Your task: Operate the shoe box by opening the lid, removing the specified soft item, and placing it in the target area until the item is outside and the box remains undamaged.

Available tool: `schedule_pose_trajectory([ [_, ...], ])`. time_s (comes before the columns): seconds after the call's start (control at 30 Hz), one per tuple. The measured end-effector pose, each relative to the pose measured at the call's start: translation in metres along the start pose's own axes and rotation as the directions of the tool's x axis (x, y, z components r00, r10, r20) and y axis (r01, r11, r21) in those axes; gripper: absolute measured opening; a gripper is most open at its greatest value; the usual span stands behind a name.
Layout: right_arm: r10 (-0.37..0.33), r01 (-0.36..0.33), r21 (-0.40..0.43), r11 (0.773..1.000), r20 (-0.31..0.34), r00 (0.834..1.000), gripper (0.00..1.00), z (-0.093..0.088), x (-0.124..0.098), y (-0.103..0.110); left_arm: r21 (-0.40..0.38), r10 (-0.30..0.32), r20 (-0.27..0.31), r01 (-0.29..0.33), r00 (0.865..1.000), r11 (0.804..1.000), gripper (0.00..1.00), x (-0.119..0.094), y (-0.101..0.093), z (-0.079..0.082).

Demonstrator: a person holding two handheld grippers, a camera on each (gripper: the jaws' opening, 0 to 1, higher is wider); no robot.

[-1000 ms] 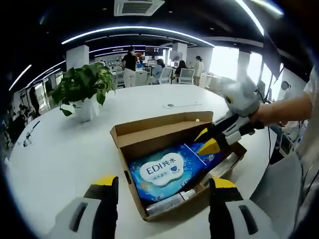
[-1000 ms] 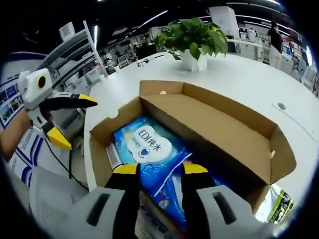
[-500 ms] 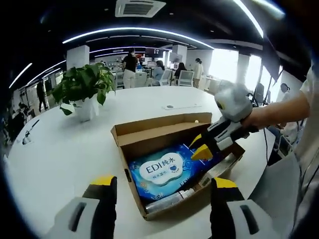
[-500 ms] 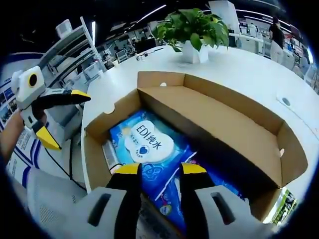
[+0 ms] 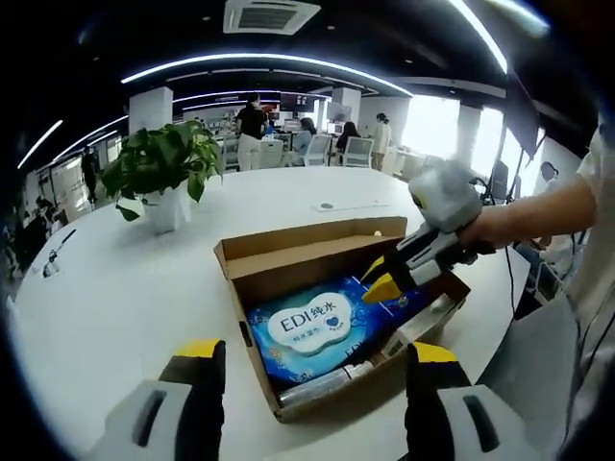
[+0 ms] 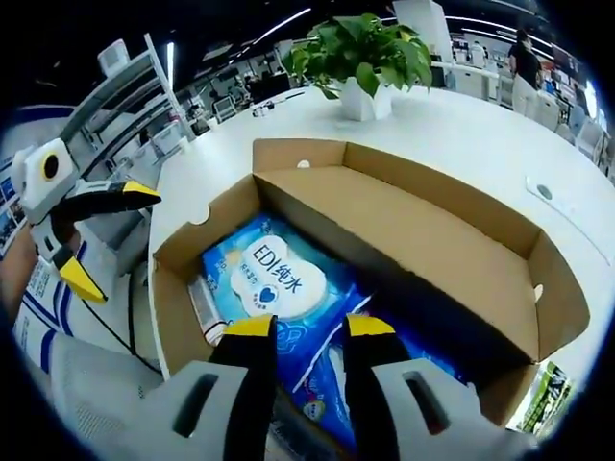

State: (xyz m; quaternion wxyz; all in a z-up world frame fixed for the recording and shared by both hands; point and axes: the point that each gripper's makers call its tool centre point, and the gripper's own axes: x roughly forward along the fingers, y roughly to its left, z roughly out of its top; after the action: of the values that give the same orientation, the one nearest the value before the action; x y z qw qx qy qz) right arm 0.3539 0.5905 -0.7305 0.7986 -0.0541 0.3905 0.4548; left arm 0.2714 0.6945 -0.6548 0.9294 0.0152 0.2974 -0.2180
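Right tool (image 6: 300,328) seemingly pinches the wipes pack (image 6: 274,288) in the shoe box (image 6: 452,240) — left tool (image 5: 309,360) hangs released.

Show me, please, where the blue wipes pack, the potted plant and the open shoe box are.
blue wipes pack (image 5: 309,327): left gripper view, white label.
potted plant (image 5: 163,163): left gripper view, leaves.
shoe box (image 6: 452,259): right gripper view, raised lid's inside.

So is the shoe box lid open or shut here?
Open. The lid is folded back from the shoe box, and the blue wipes pack lies exposed inside.
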Motion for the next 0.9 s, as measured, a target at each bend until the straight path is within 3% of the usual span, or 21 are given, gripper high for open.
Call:
schedule_pose_trajectory([
  [0.6, 0.012, -0.011, 0.031, 0.999, -0.015, 1.000, 0.26, -0.002, 0.005, 0.003, 0.004, -0.017, -0.003, 0.017, 1.000, 1.000, 0.79, 0.001, -0.006, -0.003],
  [0.9, 0.016, -0.015, 0.025, 1.000, -0.035, 0.999, 0.24, -0.003, 0.019, 0.000, -0.001, -0.024, -0.006, 0.024, 1.000, 1.000, 0.79, 0.002, -0.011, -0.005],
])
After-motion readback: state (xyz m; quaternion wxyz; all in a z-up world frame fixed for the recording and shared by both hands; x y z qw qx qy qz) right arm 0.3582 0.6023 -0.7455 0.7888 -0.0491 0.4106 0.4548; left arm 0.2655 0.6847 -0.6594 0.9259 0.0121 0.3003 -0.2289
